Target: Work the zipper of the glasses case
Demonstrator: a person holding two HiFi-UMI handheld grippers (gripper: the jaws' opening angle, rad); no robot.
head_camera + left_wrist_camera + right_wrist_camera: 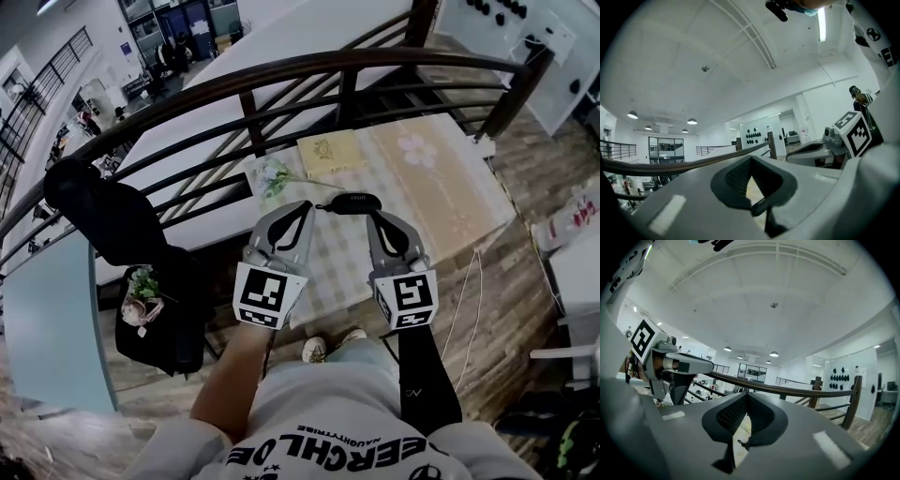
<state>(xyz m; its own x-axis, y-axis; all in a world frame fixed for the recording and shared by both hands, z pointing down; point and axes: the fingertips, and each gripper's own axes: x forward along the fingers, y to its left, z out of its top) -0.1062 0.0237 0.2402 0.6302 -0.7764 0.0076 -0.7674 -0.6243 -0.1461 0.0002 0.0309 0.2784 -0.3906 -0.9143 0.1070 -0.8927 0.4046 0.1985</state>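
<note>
Crosswise, level: glasses case [352,202]

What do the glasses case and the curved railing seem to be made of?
Glasses case: dark, matte, perhaps fabric or faux leather; no shine shows. Railing: dark brown with a soft sheen along the top, probably varnished wood, possibly painted metal.

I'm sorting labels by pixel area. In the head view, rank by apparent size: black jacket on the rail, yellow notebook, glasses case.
1. black jacket
2. yellow notebook
3. glasses case
The case is held above the table, nearer the camera than the notebook, so real sizes may differ.
</note>
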